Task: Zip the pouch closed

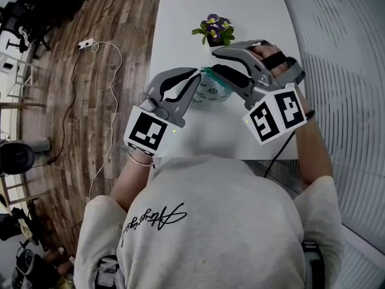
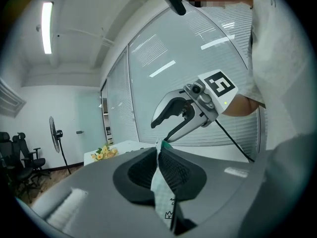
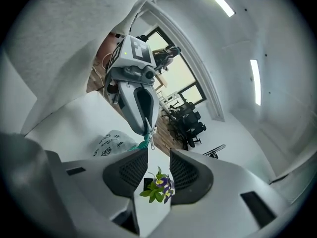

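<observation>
The pouch (image 1: pixel 214 91) is a translucent white bag with dark print and a green zipper edge, held up over the white table (image 1: pixel 180 11). My left gripper (image 1: pixel 197 77) is shut on the pouch's top end; in the left gripper view white pouch fabric (image 2: pixel 161 182) is pinched between its pads. My right gripper (image 1: pixel 215 62) stands open just beyond the green zipper end, with nothing between its pads. In the right gripper view the left gripper (image 3: pixel 147 130) grips the green tip, a small zipper pull hangs by it, and the pouch (image 3: pixel 111 142) sags below.
A small pot of purple flowers (image 1: pixel 215 31) stands on the table just beyond the grippers and shows through the right gripper's gap. Yellow flowers (image 2: pixel 104 153) lie at the table's far end. A wall of blinds (image 1: pixel 343 53) runs along the right; wood floor with a cable (image 1: pixel 90 44) lies left.
</observation>
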{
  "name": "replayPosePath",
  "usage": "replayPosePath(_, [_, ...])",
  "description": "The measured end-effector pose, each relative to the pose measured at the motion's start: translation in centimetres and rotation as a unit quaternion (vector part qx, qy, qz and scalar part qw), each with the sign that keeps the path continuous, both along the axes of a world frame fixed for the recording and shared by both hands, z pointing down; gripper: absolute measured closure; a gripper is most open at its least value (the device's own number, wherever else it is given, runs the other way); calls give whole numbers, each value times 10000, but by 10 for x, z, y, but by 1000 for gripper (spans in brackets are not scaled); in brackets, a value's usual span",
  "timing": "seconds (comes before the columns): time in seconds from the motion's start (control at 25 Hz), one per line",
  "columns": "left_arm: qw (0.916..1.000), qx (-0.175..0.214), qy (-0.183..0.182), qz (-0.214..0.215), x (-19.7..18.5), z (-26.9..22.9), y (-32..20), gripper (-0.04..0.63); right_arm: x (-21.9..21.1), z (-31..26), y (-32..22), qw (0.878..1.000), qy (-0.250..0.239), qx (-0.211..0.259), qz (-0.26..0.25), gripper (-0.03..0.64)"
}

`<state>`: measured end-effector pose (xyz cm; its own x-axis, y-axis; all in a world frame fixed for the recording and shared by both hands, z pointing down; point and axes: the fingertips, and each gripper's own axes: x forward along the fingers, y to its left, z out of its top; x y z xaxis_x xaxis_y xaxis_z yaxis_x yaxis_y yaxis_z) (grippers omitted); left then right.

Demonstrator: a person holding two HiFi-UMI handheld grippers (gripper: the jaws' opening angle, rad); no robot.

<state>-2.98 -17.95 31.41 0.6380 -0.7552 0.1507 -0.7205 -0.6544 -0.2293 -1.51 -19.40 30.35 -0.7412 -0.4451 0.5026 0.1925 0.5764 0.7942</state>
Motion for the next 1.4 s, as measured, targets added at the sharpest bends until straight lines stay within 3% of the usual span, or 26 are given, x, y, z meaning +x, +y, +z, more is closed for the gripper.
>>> replayPosePath(0.16, [9996,32,-291,55,5,6,-2,581,1,7,-2,9997,243,22,-74,479])
replayPosePath(0.52, [9976,-64,-589,345,12,15,-2,581,0,15,-2,9951,890,201,-380,499])
replayPosePath(0.72, [9945,40,-884,556,19,15,-3,581,1,21,-5,9875,1381,519,-558,506])
replayPosePath(1.0, [9926,39,-1078,563,16,18,-7,581,0,27,-3,9843,1536,598,-636,591])
replayPosePath(1.16, [9916,91,-1161,560,16,18,-7,581,4,31,-2,9826,1607,647,-666,606])
replayPosePath(1.4, [9928,181,-1108,418,12,12,-10,583,2,27,-6,9845,1344,978,-559,611])
